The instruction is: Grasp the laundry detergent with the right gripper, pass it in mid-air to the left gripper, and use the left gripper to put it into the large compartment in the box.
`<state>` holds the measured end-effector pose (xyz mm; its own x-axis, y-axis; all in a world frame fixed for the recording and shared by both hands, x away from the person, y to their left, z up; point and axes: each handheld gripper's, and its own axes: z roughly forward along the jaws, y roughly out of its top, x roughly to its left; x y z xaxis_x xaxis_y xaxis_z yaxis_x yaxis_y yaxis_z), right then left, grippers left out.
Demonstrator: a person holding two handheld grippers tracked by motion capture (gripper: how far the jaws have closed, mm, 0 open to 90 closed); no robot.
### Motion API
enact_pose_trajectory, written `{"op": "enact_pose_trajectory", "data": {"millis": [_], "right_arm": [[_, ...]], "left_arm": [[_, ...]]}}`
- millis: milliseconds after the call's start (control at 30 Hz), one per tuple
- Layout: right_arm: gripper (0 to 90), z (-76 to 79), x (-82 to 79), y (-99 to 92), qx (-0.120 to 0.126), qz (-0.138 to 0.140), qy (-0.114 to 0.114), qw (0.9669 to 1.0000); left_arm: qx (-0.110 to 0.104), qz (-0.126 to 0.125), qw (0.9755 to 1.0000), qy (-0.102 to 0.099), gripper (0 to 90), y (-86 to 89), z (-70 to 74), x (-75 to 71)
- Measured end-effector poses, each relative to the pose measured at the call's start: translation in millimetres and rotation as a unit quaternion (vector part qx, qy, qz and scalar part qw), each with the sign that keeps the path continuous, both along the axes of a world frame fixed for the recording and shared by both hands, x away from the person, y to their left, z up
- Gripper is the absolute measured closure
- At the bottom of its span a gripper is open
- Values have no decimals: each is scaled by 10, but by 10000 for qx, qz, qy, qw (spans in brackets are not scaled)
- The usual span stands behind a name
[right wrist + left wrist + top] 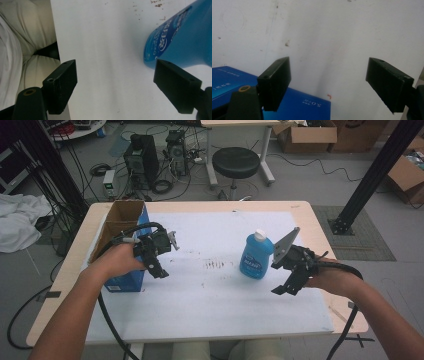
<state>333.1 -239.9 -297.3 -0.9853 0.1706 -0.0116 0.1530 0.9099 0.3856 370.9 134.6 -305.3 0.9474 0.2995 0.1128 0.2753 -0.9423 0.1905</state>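
Right gripper (pixel 281 282) hangs wide and empty at centre-right, just beside the upright blue bottle (pixel 256 255) mid-frame, likely lining up a side grab, while the left gripper (pixel 159 266), equally wide, waits by the cardboard box (pixel 121 225).

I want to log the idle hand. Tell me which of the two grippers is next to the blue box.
The left gripper: it hangs beside the open-topped blue box at the table's left edge. The right gripper is near the blue bottle instead. Both have open jaws.
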Motion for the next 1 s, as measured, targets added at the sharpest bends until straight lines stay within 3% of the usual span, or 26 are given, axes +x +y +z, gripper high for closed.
{"op": "enact_pose_trajectory", "data": {"millis": [500, 700, 800, 1000], "right_arm": [[187, -199, 75, -309, 301, -512, 14, 9982], [186, -316, 163, -463, 514, -812, -38, 9954], [186, -381, 214, -572, 796, -1048, 5, 9913], [186, -428, 242, -646, 890, -1194, -73, 9888]], "left_arm": [[-16, 14, 10000, 51, 210, -48, -41, 14], [-6, 4, 10000, 66, 210, -63, -56, 28], [-3, 12, 10000, 71, 210, -64, -63, 32], [-16, 54, 10000, 72, 210, -45, -66, 47]]}}
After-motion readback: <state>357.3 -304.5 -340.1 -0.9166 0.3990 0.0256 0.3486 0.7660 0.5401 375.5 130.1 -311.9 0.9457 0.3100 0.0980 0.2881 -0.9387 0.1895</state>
